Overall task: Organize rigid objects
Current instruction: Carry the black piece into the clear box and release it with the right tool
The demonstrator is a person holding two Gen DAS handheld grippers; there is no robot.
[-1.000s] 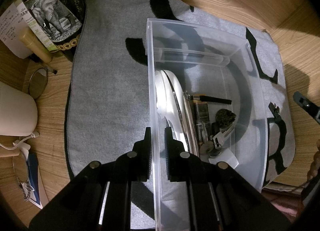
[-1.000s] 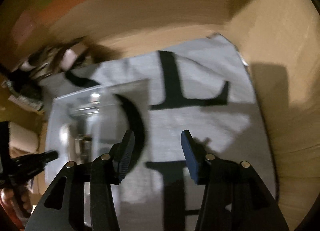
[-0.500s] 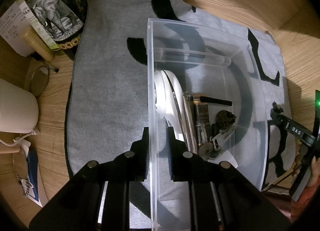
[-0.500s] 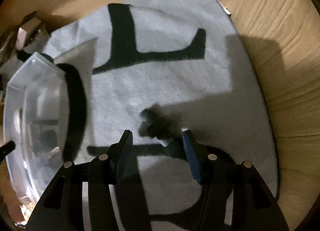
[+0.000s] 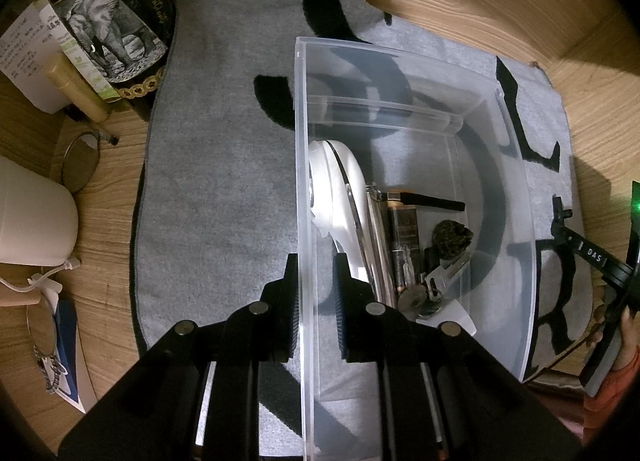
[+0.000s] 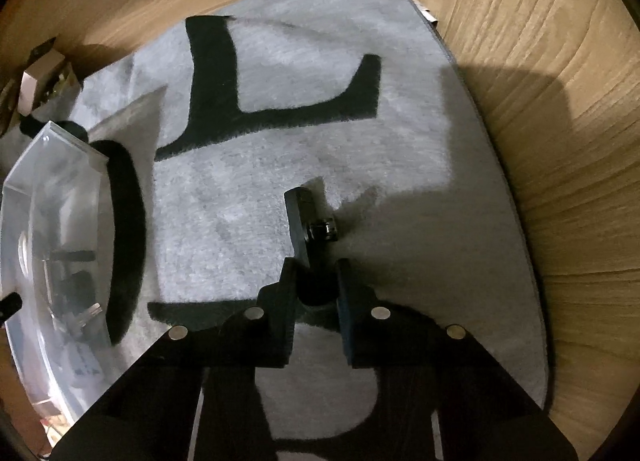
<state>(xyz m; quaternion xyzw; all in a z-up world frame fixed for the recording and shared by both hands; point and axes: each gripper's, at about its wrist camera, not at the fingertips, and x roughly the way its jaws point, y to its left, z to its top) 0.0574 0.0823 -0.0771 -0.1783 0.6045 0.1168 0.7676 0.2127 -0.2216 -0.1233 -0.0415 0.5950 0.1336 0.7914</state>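
Right wrist view: right gripper (image 6: 316, 289) jaws closed on black bracket (image 6: 299, 221) — lift level, clear bin (image 5: 400, 109) rim; left gripper (image 5: 314, 281) clamps bin wall — hold steady.

Grey mat (image 6: 304, 149), black letters; clear bin (image 5: 400, 109); black bracket (image 6: 299, 217), possibly plastic.

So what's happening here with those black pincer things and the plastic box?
A person holds a gripper in each hand and is sorting small hard items into a clear plastic bin on a grey mat. The left gripper pinches the bin's near wall between its fingers, steadying it. The right gripper is closed around a small black bracket with a bolt on the mat beside the bin. A white gadget, keys and a dark lump lie in the bin.
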